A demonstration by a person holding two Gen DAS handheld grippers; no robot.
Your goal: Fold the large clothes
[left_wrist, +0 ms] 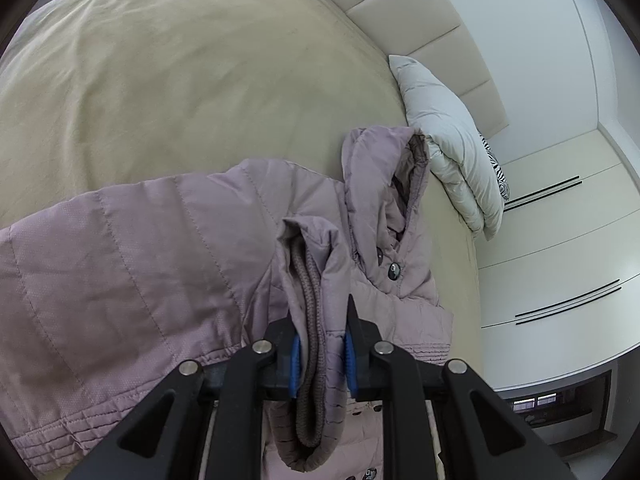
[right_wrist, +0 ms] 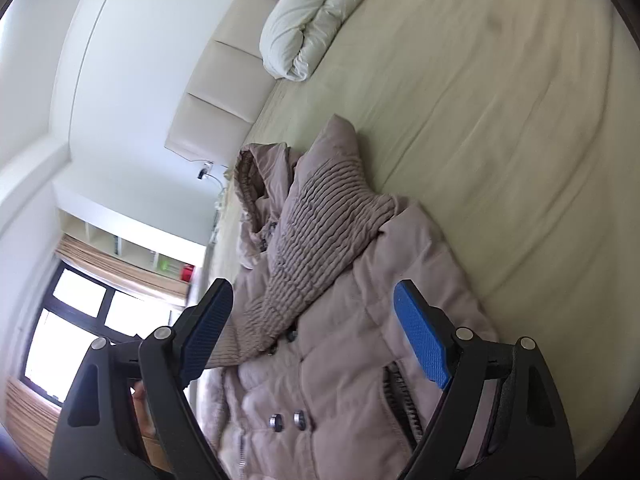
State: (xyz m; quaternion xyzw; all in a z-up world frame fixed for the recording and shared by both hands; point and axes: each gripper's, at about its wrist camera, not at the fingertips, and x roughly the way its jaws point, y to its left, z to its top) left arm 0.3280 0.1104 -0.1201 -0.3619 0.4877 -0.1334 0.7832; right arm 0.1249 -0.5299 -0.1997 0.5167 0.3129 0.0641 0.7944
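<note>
Left gripper [left_wrist: 320,344] pinches jacket [left_wrist: 140,248] cuff [left_wrist: 310,320] to carry sleeve across, prob. for a fold; right gripper [right_wrist: 316,336] w/ jaws wide, empty, hovers over jacket front.

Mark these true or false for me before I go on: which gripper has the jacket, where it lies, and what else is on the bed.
1. The left gripper is shut on a cuffed part of the mauve jacket. True.
2. The right gripper is also clamped on the jacket. False: its jaws stand wide apart above the jacket, holding nothing.
3. The jacket lies on the beige bed. True.
4. The jacket's hood is tucked under the body. False: it stands out in plain view near the headboard.
5. A folded white duvet lies on the bed by the headboard. True.
</note>
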